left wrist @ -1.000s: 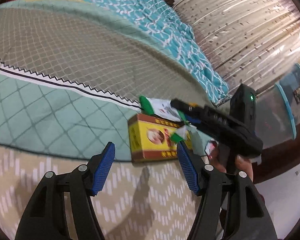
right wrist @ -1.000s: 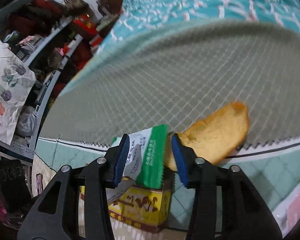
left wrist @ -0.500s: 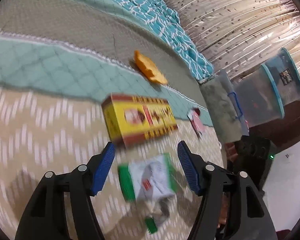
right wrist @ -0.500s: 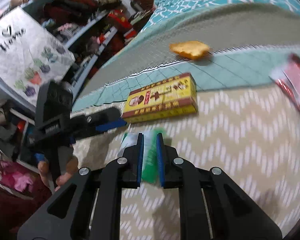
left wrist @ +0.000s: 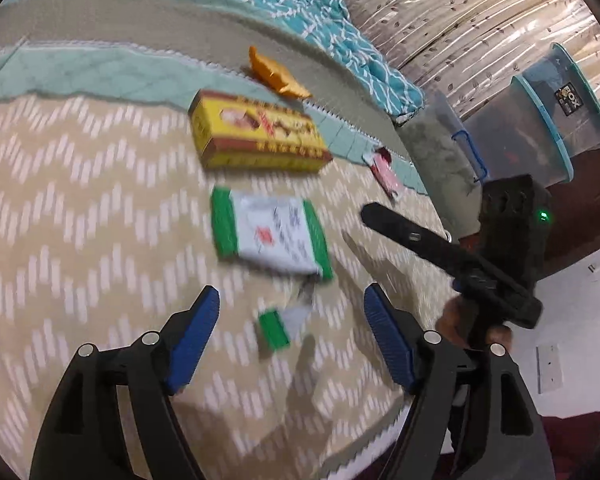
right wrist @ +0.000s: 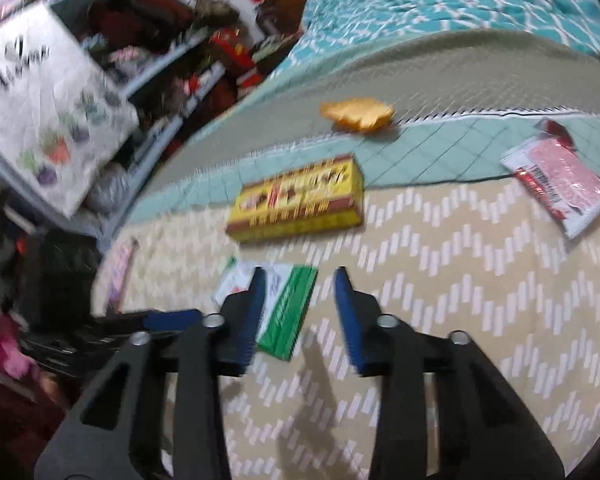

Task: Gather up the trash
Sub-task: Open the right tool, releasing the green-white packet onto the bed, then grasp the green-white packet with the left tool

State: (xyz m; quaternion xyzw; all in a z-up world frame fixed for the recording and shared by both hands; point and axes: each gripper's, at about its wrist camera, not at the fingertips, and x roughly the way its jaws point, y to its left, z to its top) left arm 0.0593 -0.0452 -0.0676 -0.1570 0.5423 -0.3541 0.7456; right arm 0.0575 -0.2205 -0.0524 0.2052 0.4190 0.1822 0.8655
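Note:
A white and green wrapper lies flat on the beige zigzag bedspread, with a small green scrap just below it. My left gripper is open and empty above the scrap. My right gripper is open and empty, with the same wrapper lying under its left finger. It also shows in the left wrist view, to the right of the wrapper. A yellow box, an orange piece and a red and pink wrapper lie farther back.
A teal patterned blanket lies at the far end of the bed. Stacked clear plastic tubs stand to the right of the bed. Cluttered shelves and a white floral bag stand on the left.
My right gripper carried the white and green wrapper toward the near side of the bedspread, then opened and let it go. It now lies flat. The left gripper stayed open.

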